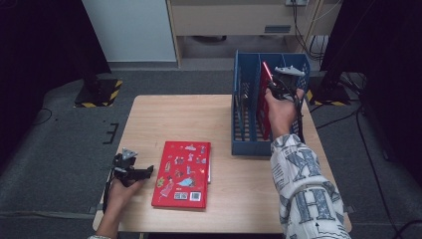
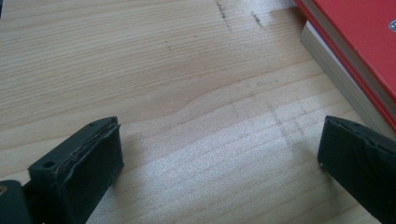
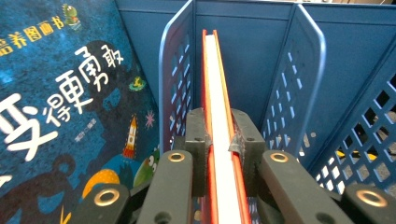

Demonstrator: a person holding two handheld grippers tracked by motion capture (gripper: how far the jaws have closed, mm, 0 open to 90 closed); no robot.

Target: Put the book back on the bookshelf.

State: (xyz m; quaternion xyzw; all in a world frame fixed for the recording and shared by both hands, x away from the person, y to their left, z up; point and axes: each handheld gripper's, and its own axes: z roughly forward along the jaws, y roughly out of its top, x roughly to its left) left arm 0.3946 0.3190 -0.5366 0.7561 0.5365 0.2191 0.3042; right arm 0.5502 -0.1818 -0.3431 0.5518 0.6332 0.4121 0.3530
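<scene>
A: Quick pass. Landmark is the blue file rack (image 1: 249, 119), at the table's (image 1: 224, 114) far right corner. What's the right gripper (image 1: 272, 89) doing?

B: It's up over the rack's middle slot. In the right gripper view the jaws are clamped tight on the top edge of a thin red book (image 3: 219, 93), white page edges showing between red covers. The book stands upright in the slot between two perforated dividers.

A: High view agree?

B: Yes, the thin red book (image 1: 265, 99) sits inside the rack with one corner poking above the rim, the right hand (image 1: 281, 107) just behind it. Patterned sleeve (image 1: 306, 189) runs down to the near edge.

A: Anything else in the rack?

B: A blue picture book (image 3: 70, 107) with white characters, in the slot left of the held one, leaning against the divider.

A: Left gripper (image 1: 130, 172)?

B: Well apart from the rack, near the table's front left corner, held low by the left hand (image 1: 122, 191). In the left gripper view the jaws are spread wide with only bare wood between them; gripping nothing.

A: And the flat book?

B: A red hardcover (image 1: 183, 174) lies flat, cover up, on the table left of and nearer than the rack, just beside the left gripper. Its corner (image 2: 355, 51) shows just beyond one open jaw, not touching.
</scene>
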